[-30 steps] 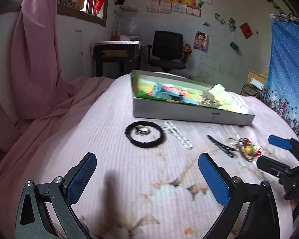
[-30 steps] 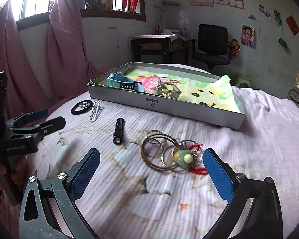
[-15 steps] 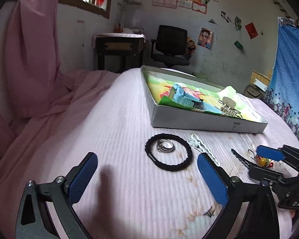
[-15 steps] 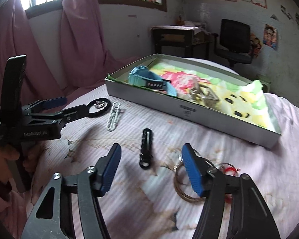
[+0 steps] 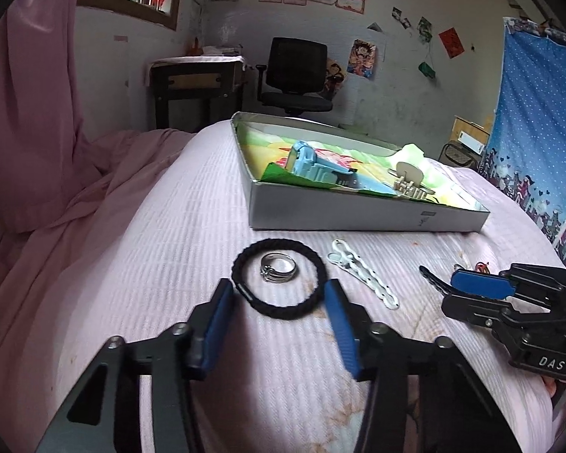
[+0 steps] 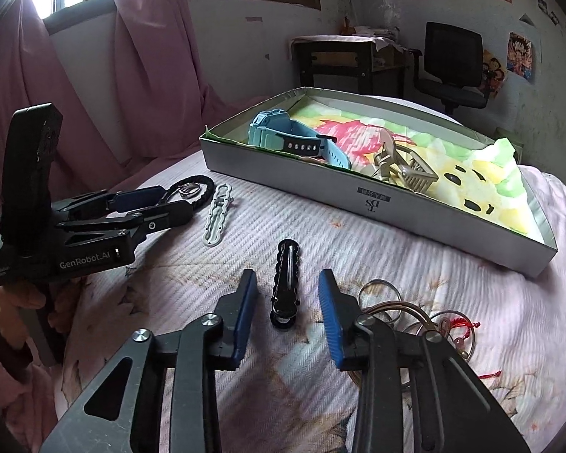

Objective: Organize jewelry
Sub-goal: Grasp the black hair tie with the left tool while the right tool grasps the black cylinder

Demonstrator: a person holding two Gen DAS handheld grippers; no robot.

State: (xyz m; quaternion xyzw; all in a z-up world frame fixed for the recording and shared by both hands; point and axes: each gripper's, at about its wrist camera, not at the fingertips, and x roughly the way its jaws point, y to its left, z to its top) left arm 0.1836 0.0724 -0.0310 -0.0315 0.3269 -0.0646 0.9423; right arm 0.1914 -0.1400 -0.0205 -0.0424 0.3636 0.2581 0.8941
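My left gripper (image 5: 279, 294) is open, its pads either side of the near edge of a black hair tie (image 5: 279, 277) that rings a silver ring (image 5: 278, 268). A white clip (image 5: 362, 272) lies to its right. My right gripper (image 6: 286, 302) is open around the near end of a black hair clip (image 6: 286, 283). Metal bangles with a red cord (image 6: 403, 311) lie by its right finger. The grey box (image 6: 396, 207) holds a blue watch (image 6: 283, 137) and a beige claw clip (image 6: 400, 164).
Everything lies on a pink bedspread (image 5: 151, 226). A pink curtain (image 6: 94, 56) hangs at the left. A desk (image 5: 196, 79) and a black office chair (image 5: 296, 71) stand by the far wall.
Both grippers have moved forward and narrowed. The left one has come up to the hair tie. The right one has shifted left from the bangles to the black clip.
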